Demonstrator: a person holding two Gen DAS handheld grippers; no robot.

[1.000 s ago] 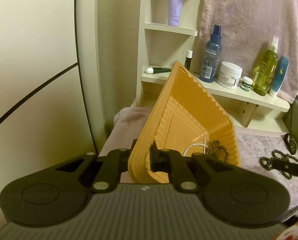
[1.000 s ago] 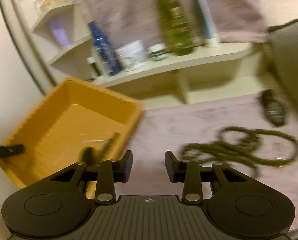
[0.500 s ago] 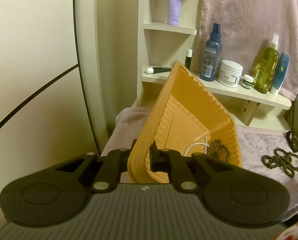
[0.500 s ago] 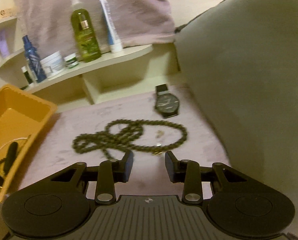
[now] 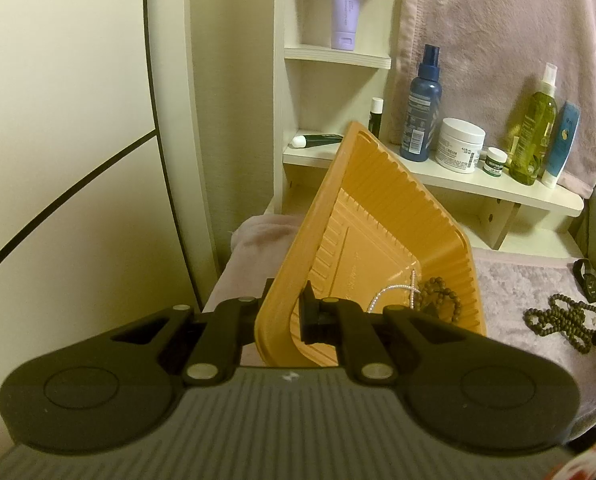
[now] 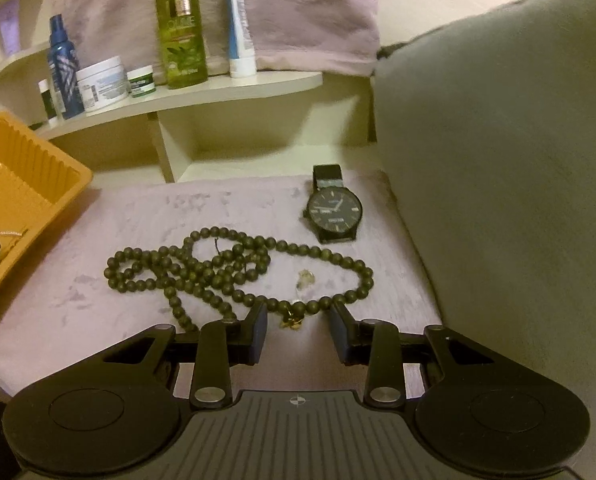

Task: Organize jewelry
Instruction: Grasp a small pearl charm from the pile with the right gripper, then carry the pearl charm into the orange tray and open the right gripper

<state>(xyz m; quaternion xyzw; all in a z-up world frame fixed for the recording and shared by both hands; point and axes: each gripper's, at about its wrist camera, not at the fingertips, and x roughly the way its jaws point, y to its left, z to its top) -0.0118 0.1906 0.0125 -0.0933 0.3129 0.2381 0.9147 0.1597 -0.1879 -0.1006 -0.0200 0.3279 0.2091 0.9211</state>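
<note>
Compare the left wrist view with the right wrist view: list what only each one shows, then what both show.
Only the left wrist view: the left claw shut on the near wall of the tilted tray, a bracelet and a thin chain lying inside it, and a dark tube on the shelf.

Only the right wrist view: the right claw open just over the near edge of the necklace, and a small pale piece within its loop.

Both: tray, necklace, watch, and the shelf bottles and jars.

Ribbed glossy plastic tray [image 5: 381,216], matt round beads [image 6: 234,268], plush cloth cover [image 6: 138,216].
</note>
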